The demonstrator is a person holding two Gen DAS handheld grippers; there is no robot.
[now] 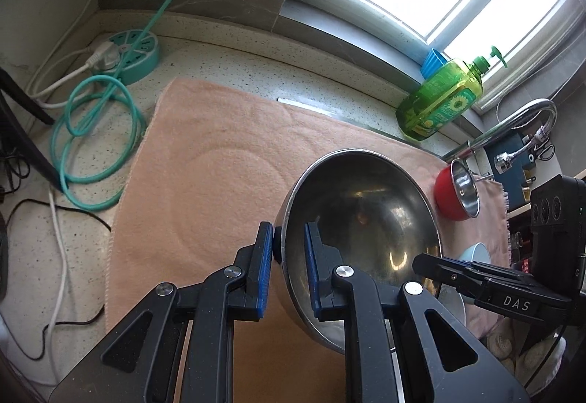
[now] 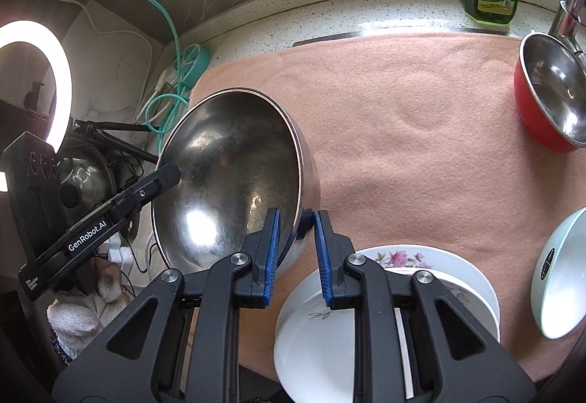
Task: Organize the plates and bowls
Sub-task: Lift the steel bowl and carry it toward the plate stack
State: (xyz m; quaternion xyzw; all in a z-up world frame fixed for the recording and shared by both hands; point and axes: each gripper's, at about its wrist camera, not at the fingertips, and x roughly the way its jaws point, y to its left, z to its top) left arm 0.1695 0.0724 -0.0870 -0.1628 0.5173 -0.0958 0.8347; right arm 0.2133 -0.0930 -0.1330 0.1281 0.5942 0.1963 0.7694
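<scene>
Bowl, large round polished steel (image 1: 360, 216), tilted above peach felt mat (image 1: 205, 161). My left claw (image 1: 289, 256) and right claw (image 2: 296, 252) both pinch its rim, opposite sides. Thin smooth wall, light but slippery; I grip rim deep.

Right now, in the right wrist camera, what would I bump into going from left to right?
Ring light → big steel bowl → flowered plates → red bowl.
</scene>
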